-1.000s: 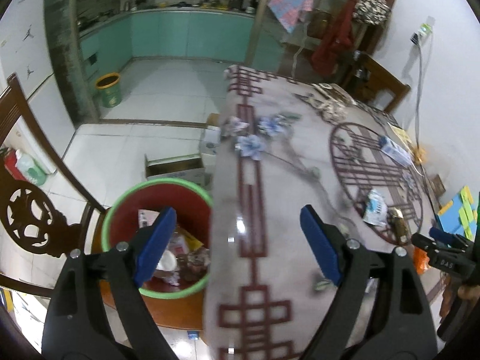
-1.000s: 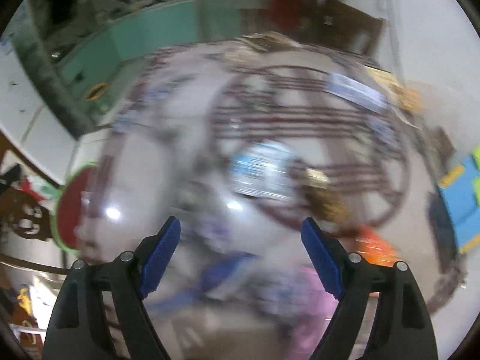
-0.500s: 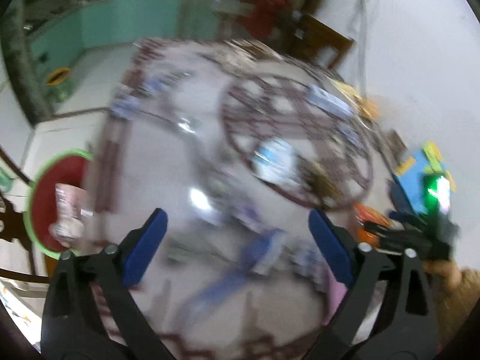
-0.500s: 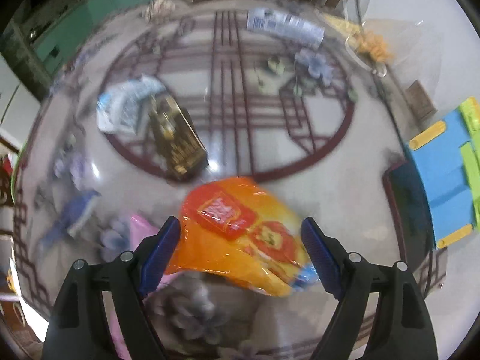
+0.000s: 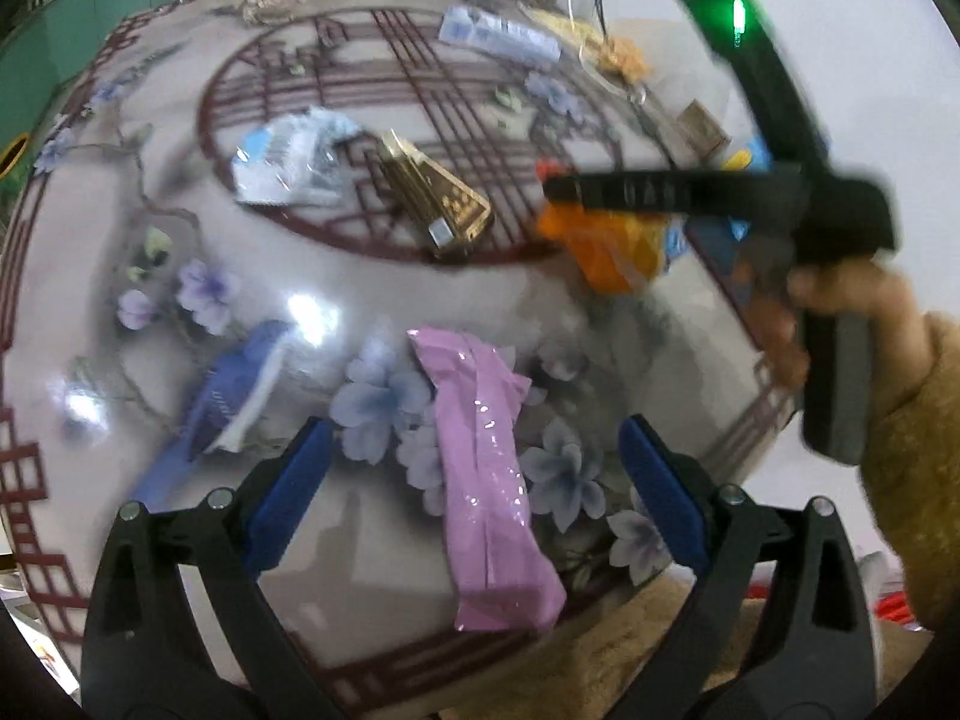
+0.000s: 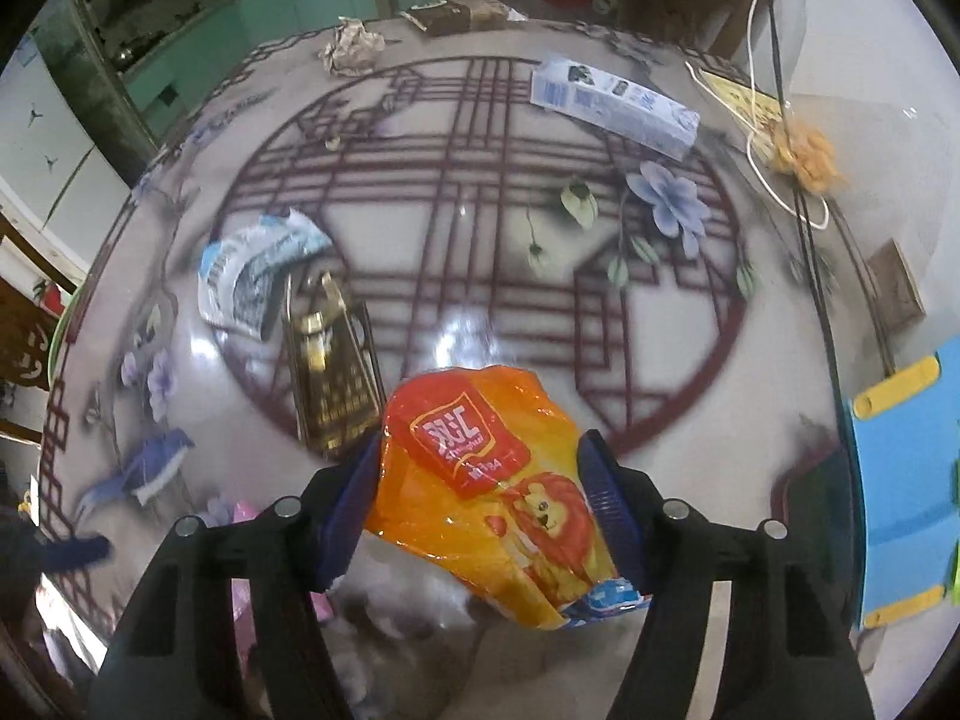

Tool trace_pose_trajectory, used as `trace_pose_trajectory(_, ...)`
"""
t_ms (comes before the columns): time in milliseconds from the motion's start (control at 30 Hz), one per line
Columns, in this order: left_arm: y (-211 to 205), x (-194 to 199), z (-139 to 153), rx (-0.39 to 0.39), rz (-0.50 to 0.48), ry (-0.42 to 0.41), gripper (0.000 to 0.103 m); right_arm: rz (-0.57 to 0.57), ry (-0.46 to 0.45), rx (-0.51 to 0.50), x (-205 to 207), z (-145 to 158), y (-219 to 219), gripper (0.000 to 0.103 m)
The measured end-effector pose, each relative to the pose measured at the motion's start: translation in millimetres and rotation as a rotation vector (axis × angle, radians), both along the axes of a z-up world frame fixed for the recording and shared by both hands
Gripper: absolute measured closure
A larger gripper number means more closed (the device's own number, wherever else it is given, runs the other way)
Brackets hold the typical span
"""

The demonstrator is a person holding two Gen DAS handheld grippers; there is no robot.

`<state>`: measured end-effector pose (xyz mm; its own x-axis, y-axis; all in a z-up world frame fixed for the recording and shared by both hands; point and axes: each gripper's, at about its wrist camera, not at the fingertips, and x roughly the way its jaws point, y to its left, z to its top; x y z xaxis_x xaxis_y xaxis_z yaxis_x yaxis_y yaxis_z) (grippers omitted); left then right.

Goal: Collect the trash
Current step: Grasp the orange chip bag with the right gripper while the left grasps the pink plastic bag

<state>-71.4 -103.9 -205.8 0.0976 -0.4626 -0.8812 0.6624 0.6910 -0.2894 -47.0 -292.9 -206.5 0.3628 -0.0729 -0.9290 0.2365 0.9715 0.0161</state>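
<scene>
Right hand-held gripper (image 6: 480, 498) clamps orange snack bag (image 6: 492, 492); left hand-held gripper (image 5: 474, 480) spread over pink wrapper (image 5: 486, 480), table edge near.

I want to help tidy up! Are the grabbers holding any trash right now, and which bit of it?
The right gripper pinches the orange snack bag across its middle, one finger on each side. The left gripper is open, holding nothing, above the pink wrapper.

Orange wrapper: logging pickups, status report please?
Right gripper shut on orange wrapper. Left gripper open over pink wrapper on table. Nothing in the way.
</scene>
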Motion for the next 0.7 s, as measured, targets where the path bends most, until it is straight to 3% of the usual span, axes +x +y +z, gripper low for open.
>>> trace_pose_trajectory(100, -15.5, -8.8, -17.5, 0.058, -0.052, -0.004, 0.011, -0.001, -0.007, -0.018, 8.3, 1.0, -3.3, 0.039)
trace_pose_trajectory(133, -19.1, -11.6, -22.5, 0.071, -0.065, 0.001, 0.017, -0.008, -0.010, -0.021, 9.2, 1.3, -5.7, 0.039)
trace_pose_trajectory(167, -21.3, -12.4, -27.2, 0.080, -0.071, 0.015, 0.020, -0.018, -0.014, -0.019, 9.0, 2.2, -9.2, 0.046)
trace_pose_trajectory(233, -23.0, -9.5, -37.7, 0.074, -0.064, 0.081, 0.047, -0.038, -0.013, -0.009, 8.6, 2.5, -17.2, 0.059)
trace_pose_trajectory(267, -22.2, -6.8, -41.2, 0.078, -0.051, 0.101, 0.054, -0.047, -0.012, -0.005, 8.0, 2.8, -20.9, 0.059)
trace_pose_trajectory(300, -20.1, -4.2, -43.8, 0.079, -0.037, 0.116, 0.069, -0.051, -0.013, 0.001, 7.2, 3.4, -24.0, 0.062)
trace_pose_trajectory(333, -18.3, -1.2, -45.6, 0.077, -0.022, 0.132, 0.077, -0.050, -0.013, 0.006, 6.9, 4.1, -25.7, 0.075)
trace_pose_trajectory(367, -15.0, 2.8, -46.5, 0.066, 0.000, 0.146, 0.078, -0.046, -0.012, 0.010, 6.5, 4.3, -26.2, 0.083)
trace_pose_trajectory(433, -9.5, 9.4, -45.0, 0.054, 0.030, 0.148, 0.085, -0.034, -0.012, 0.019, 6.9, 4.5, -25.1, 0.084)
trace_pose_trajectory(500, 0.5, 16.9, -36.2, 0.038, 0.072, 0.119, 0.088, -0.031, -0.024, 0.038, 8.2, 6.8, -24.1, 0.083)
trace_pose_trajectory(533, 5.7, 21.2, -30.4, 0.028, 0.097, 0.097, 0.089, -0.034, -0.038, 0.043, 7.8, 10.3, -23.8, 0.074)
trace_pose_trajectory(567, 11.7, 26.4, -23.4, 0.020, 0.125, 0.070, 0.089, -0.036, -0.059, 0.047, 7.0, 16.3, -23.9, 0.049)
trace_pose_trajectory(600, 16.4, 30.6, -17.6, 0.013, 0.146, 0.049, 0.089, -0.040, -0.090, 0.040, 5.3, 24.4, -24.5, 0.039)
trace_pose_trajectory(633, 20.5, 35.8, -10.3, 0.004, 0.170, 0.023, 0.089, -0.043, -0.113, 0.033, 3.8, 30.6, -25.6, 0.034)
trace_pose_trajectory(700, 30.4, 43.8, 10.1, -0.014, 0.223, -0.040, 0.089, -0.048, -0.156, 0.012, -2.4, 48.5, -32.7, 0.035)
